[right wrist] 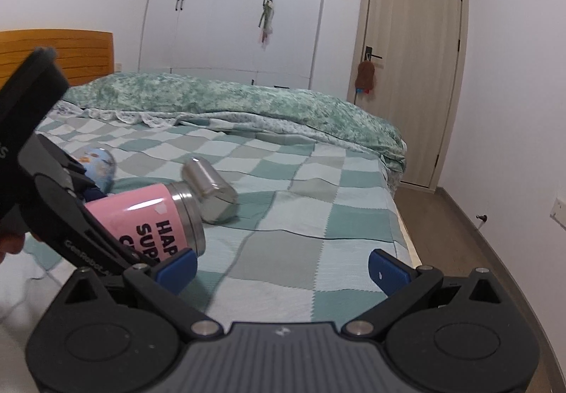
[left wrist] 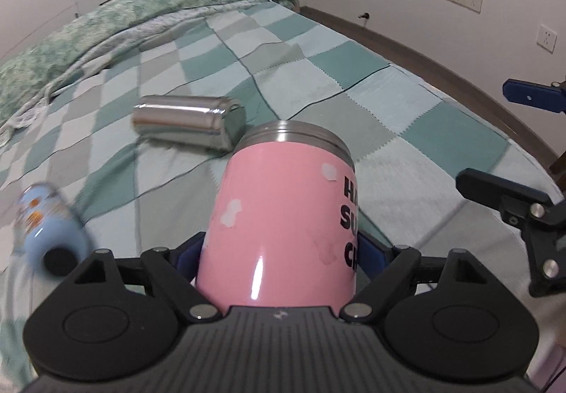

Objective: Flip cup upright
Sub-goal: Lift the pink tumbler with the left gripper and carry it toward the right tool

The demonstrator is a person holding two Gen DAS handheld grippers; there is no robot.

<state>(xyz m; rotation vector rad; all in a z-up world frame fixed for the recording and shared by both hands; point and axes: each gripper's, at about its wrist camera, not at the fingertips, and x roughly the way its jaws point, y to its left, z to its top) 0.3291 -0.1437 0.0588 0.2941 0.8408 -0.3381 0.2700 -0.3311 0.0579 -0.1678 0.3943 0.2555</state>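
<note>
Pink cup (left wrist: 283,216): clamped between the blue pads of the left gripper (left wrist: 283,262); steel rim pointing away from the wrist camera, black lettering on the right flank.
Pink cup, right wrist view (right wrist: 148,219): tilted, rim end lower and toward the right, raised above the bedspread; base end buried in the left gripper (right wrist: 88,202).
Left gripper: clenched on the pink cup, one pad on each side of the body near the base.
Right gripper (right wrist: 283,269): released, blue pads wide apart, nothing between them; left pad (right wrist: 177,267) just beside the cup rim, contact not discernible.
Right gripper, left wrist view (left wrist: 513,152): at right edge of frame, apart from the cup.
Steel cup (left wrist: 187,126): lying on its side on the checked bedspread (left wrist: 353,81), just beyond the pink cup.
Blue cup (left wrist: 46,223): blurred, on its side, left of the left gripper.
Green duvet (right wrist: 230,99): bunched along the far side of the bed.
</note>
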